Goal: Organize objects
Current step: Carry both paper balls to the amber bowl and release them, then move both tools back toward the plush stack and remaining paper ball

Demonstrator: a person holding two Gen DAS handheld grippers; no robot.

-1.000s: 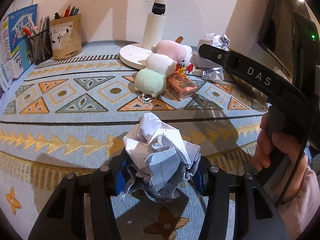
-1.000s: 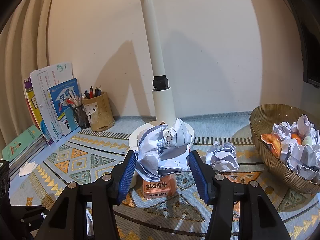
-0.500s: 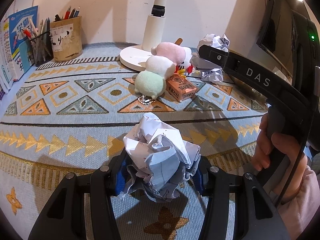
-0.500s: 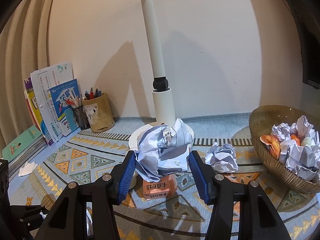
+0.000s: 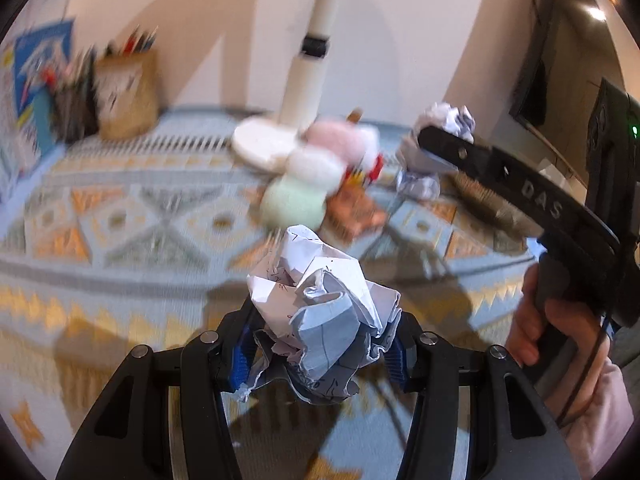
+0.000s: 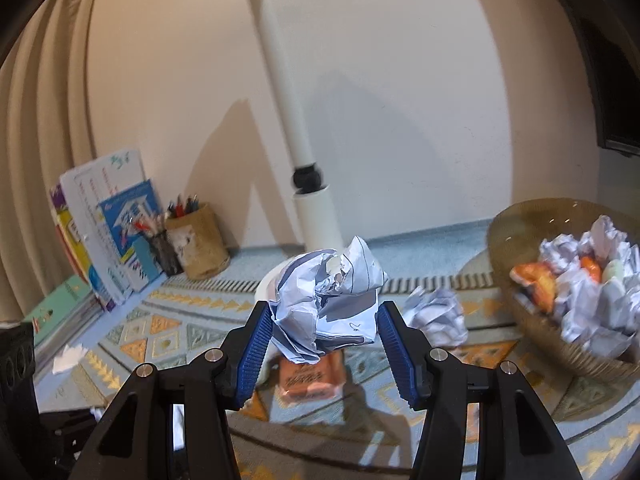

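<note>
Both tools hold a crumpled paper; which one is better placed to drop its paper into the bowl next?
Probably the right tool. Its paper ball is raised, and the brown bowl of crumpled paper sits close on its right. In the left wrist view the bowl lies farther away, behind the right tool.

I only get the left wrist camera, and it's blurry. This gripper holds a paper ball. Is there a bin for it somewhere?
Observer: The right wrist view shows a brown bowl on the right with crumpled paper in it.
Visitor: Only paper in there?
Observer: No, something orange lies among the paper.
Visitor: And what does the other gripper have?
Observer: The right gripper is shut on its own paper ball, pinched between blue pads.
</note>
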